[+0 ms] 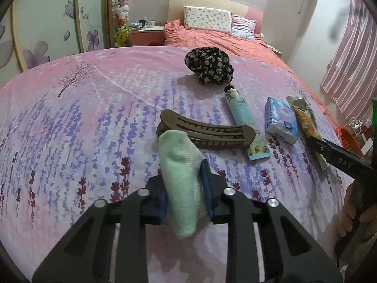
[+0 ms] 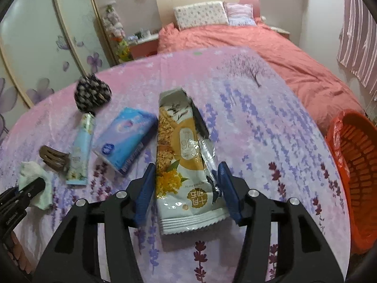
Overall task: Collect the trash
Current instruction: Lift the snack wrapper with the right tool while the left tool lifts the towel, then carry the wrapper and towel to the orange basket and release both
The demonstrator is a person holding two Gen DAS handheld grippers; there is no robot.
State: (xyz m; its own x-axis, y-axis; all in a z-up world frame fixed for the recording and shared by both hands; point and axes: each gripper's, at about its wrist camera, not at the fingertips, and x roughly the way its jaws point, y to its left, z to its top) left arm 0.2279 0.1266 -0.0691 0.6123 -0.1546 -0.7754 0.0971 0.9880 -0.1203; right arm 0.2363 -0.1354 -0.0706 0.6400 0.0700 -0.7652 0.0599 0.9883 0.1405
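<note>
My left gripper (image 1: pixel 185 184) is shut on a pale green sock (image 1: pixel 180 172), held just above the floral bedsheet; the sock also shows in the right wrist view (image 2: pixel 35 181). My right gripper (image 2: pixel 187 179) is open, with a finger on each side of an opened yellow and white snack wrapper (image 2: pixel 186 158) that lies on the sheet. The wrapper also shows in the left wrist view (image 1: pixel 306 122), under the right gripper's black arm. An orange trash basket (image 2: pixel 355 165) with an orange liner stands at the bed's right side.
On the sheet lie a brown hair claw (image 1: pixel 207 132), a light blue cream tube (image 1: pixel 245 122), a blue tissue pack (image 1: pixel 281 120) and a black floral scrunchie (image 1: pixel 209 64). A salmon duvet (image 2: pixel 271 54) and pillows lie beyond. Wardrobe doors stand at left.
</note>
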